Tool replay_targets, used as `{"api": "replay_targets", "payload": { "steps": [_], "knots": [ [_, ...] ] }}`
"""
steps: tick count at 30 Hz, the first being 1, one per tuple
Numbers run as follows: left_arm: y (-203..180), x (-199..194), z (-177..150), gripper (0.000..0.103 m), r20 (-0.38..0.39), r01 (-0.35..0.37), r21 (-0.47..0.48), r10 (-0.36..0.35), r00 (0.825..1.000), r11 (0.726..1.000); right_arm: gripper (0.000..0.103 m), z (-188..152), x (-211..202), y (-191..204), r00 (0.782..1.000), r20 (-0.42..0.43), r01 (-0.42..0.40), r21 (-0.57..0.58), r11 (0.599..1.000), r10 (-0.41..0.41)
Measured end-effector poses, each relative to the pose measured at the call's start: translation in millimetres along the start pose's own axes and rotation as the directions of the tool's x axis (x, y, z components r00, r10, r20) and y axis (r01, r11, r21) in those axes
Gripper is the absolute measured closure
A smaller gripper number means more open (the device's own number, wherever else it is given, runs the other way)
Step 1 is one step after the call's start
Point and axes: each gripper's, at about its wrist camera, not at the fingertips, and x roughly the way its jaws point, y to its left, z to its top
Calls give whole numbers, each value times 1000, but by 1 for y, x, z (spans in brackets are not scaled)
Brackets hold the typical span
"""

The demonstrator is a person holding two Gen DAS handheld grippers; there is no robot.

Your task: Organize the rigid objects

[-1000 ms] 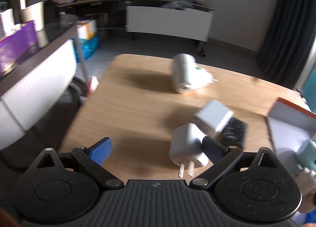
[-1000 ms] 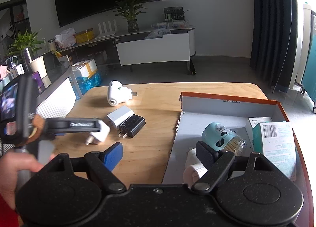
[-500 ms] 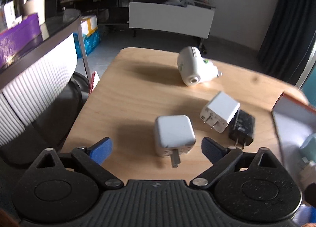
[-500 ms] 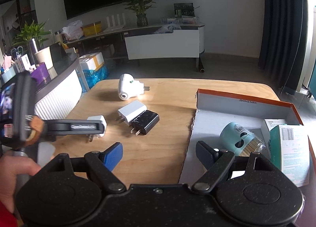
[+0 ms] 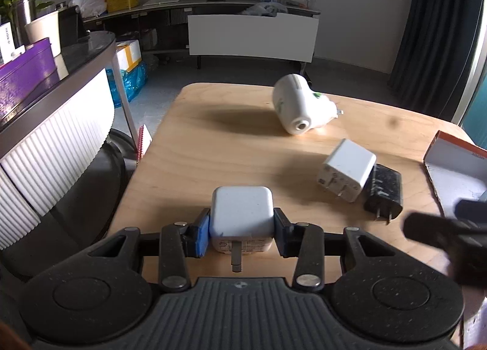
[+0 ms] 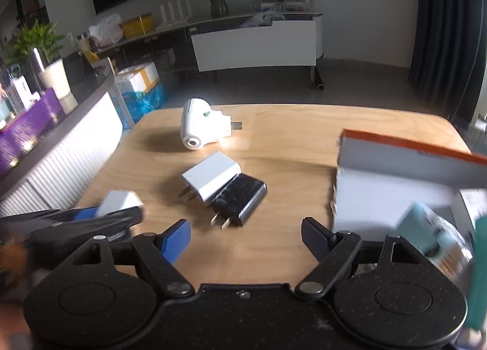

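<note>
My left gripper [image 5: 242, 226] is clamped on the square white charger [image 5: 242, 217], pads tight on both its sides, prongs facing the camera, at the table's [image 5: 213, 149] near-left edge. My right gripper [image 6: 246, 235] is spread wide with nothing between the fingers, over the table just short of the black charger [image 6: 239, 202]. Flat white charger [image 6: 211, 179] touches the black one. Round white adapter [image 6: 199, 124] lies farther back. Orange-rimmed box [image 6: 395, 164] on the right.
</note>
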Motion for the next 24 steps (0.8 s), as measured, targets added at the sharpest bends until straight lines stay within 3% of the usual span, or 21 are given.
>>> {"api": "replay_targets", "payload": {
  "steps": [4, 9, 11, 13, 14, 24],
  "knots": [
    [3, 1, 0, 61, 12, 25, 3, -25, 1000, 1000, 15, 7, 32, 6, 999, -41, 25, -7, 1000, -25],
    [5, 2, -1, 61, 27, 42, 17, -43, 999, 999, 14, 11, 55, 8, 998, -44, 54, -31, 998, -55],
    [3, 3, -3, 61, 36, 33, 31, -34, 999, 999, 24, 12, 58, 8, 998, -28, 60, -46, 997, -61],
    [2, 3, -4, 61, 43, 31, 31, -32, 999, 999, 54, 12, 57, 9, 998, -9, 68, -54, 996, -68],
    [4, 3, -3, 61, 43, 34, 23, -35, 998, 999, 58, 13, 57, 9, 998, -8, 66, -57, 996, -66],
    [8, -14, 4, 62, 68, 72, -25, -70, 995, 997, 59, 6, 20, 11, 999, 33, 27, -64, 998, -25]
  ]
}}
